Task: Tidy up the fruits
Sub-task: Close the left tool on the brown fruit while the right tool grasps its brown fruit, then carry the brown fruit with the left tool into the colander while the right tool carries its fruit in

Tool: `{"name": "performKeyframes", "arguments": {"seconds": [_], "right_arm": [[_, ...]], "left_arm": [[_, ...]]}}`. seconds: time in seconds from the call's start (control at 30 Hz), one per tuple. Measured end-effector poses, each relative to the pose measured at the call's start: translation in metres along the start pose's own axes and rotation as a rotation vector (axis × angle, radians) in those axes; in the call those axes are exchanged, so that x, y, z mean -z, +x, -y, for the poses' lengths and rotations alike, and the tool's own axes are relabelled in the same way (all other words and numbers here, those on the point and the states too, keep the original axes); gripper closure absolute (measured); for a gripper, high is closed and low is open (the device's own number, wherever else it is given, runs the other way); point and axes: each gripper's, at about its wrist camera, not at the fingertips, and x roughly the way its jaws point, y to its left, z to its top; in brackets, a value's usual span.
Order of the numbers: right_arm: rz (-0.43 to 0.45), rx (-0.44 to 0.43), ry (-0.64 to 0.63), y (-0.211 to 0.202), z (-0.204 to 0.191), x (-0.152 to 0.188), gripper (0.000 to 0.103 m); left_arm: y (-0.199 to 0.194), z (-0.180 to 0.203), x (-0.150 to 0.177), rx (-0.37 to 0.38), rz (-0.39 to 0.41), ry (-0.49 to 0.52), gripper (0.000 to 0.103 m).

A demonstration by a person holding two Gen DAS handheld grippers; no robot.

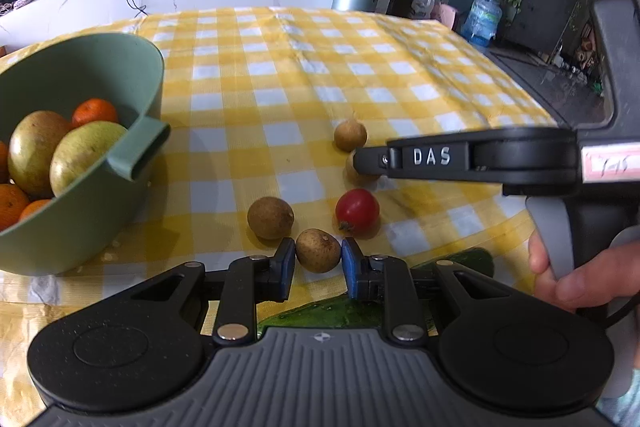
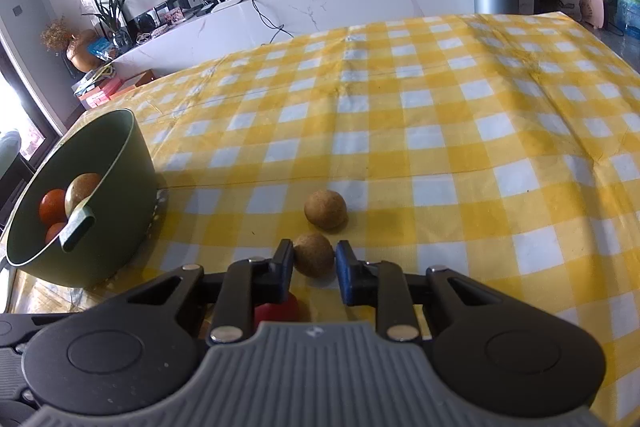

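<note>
**A:** Nearest first: the left gripper (image 1: 318, 255) is clenching its blue fingers (image 1: 286, 263) on a small brown fruit (image 1: 318, 250) that is sitting low on the bench (image 1: 256, 75), right at the near edge of the yellow checked cloth.

**B:** And the right gripper (image 2: 314, 259) is doing the same, its fingers (image 2: 345, 269) pressing both sides of another brown fruit (image 2: 314, 254). Both hands are gripping at once, so I'm reading this as the pick-up step, grasps just made, nothing lifted yet.

**A:** Going a little further out, a red fruit (image 1: 357, 209) and a loose brown one (image 1: 270, 217) are lying just beyond the left fingers. One more brown fruit (image 1: 350, 135) is waiting past the right gripper's arm.

**B:** The green bowl (image 1: 132, 43) is standing off to the left, already holding oranges and larger green-yellow fruit.

**A:** So next, I'd say, both hands are needing to lift straight up, clear the rim, and carry leftward over the bowl before letting go.

**B:** The left has the shorter trip. The right is having to cross over the loose fruit, so going one after the other looks wiser than colliding above the bowl.
</note>
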Motion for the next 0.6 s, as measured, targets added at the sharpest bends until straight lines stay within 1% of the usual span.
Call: {"name": "performKeyframes", "arguments": {"seconds": [0.07,0.27,0.33,0.37,0.4,0.43,0.6], "right_arm": [[0.012,-0.006,-0.011,-0.003,-0.002,0.000,0.098],[0.018,0.001,-0.029,-0.006,-0.004,0.001,0.098],[0.016,0.001,-0.021,-0.005,-0.003,0.000,0.095],[0.018,0.007,-0.015,-0.005,-0.002,0.000,0.090],[0.020,0.013,-0.013,-0.005,-0.002,0.000,0.081],[0.021,0.015,-0.013,-0.005,-0.002,0.000,0.078],[0.012,0.010,-0.023,-0.002,-0.003,0.000,0.078]], "left_arm": [[-0.007,0.000,-0.002,0.004,0.013,-0.008,0.075],[-0.029,-0.003,-0.006,-0.001,0.051,-0.025,0.075],[-0.035,-0.006,-0.007,-0.001,0.063,-0.042,0.075],[-0.037,-0.008,-0.007,-0.002,0.067,-0.051,0.075],[-0.040,-0.009,-0.008,-0.003,0.071,-0.061,0.075],[-0.044,-0.011,-0.008,-0.006,0.080,-0.068,0.075],[-0.063,-0.015,-0.015,-0.027,0.128,-0.079,0.075]]}}
